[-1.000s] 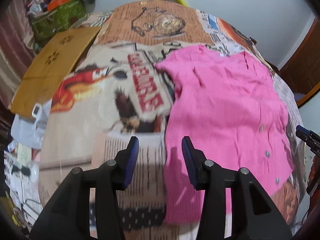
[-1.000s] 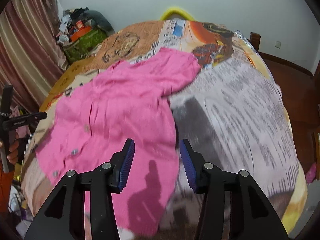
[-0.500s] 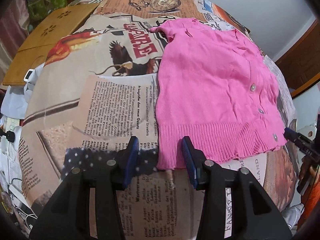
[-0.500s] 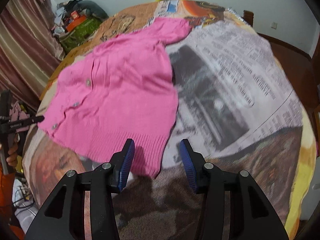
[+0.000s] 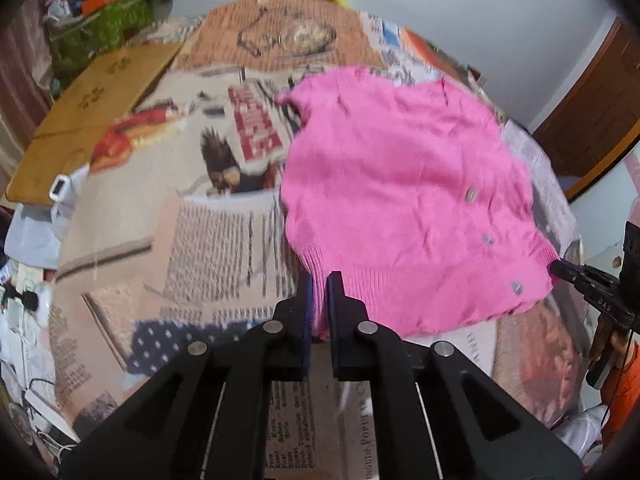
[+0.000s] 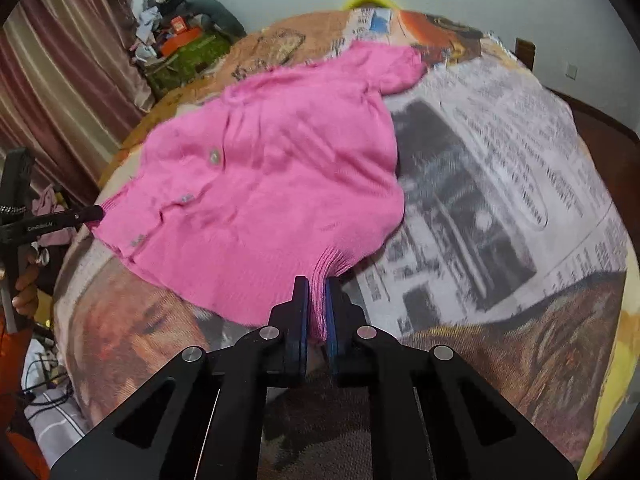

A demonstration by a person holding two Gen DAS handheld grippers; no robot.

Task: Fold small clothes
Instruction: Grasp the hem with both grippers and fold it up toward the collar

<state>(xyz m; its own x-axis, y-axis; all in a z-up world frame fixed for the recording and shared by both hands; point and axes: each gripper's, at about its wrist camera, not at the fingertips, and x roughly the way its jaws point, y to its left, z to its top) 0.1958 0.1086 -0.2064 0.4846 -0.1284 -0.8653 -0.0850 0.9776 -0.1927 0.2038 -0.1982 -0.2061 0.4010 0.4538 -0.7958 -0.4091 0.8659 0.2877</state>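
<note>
Your left gripper [image 5: 319, 280] and right gripper [image 6: 316, 286], jaws just closed, each pinch the pink cardigan's [image 5: 400, 184] ribbed hem corners, motion-blurred beyond.

A small pink knitted cardigan [image 5: 404, 208] lies spread front-up on a bed covered with a newspaper-print blanket [image 6: 500, 184]. Grey buttons [image 5: 472, 195] run down its front. Its ribbed hem is bunched and lifted slightly at both lower corners
</note>
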